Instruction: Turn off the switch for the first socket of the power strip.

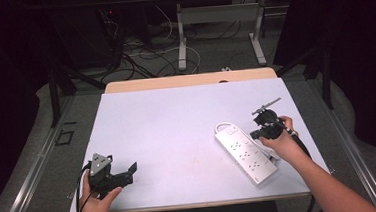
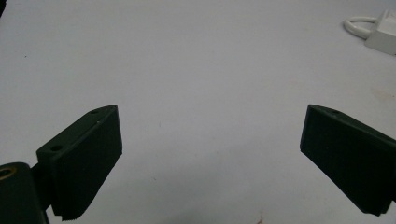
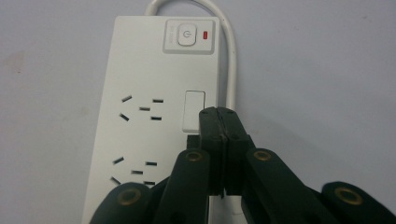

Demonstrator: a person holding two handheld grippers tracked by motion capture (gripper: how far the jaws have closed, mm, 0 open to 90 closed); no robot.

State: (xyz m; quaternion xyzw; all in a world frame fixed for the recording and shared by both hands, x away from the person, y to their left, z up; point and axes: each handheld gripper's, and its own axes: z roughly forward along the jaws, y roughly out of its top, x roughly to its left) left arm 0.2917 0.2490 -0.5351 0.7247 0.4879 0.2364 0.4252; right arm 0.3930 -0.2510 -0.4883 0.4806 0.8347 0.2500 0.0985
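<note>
Right gripper (image 3: 223,116) has jaws pressed flat together with nothing between them, tips sitting on or just above the white power strip (image 1: 244,153) beside a small rocker switch (image 3: 194,111); I can't tell from the right gripper view whether the tips actually touch it; left gripper (image 2: 210,140) has jaws spread wide apart, empty, hovering over bare table (image 1: 176,117) at roughly 7 o'clock in the high view. The strip lies flat on the right half of the table, about 4 o'clock from centre, just beside the person's right hand (image 1: 279,142). Risks, as judgement: nothing pins the strip, so a push from the closed tips could skid or rotate it on the smooth sheet, and the left gripper is well apart, too far to brace; tips are narrow and sit at the switch's edge, so they could slip off toward the cord (image 3: 229,60) and miss; the main power button (image 3: 186,35) has a red indicator (image 3: 206,34) beside it, so a stray press there would change the strip's state. Orientation: in the high view the long axis runs from about 10 o'clock to 4 o'clock; the button and cord end points to 10 o'clock, away from the person; the cord loops out of that end and back along the strip's right side; socket face is up.
</note>
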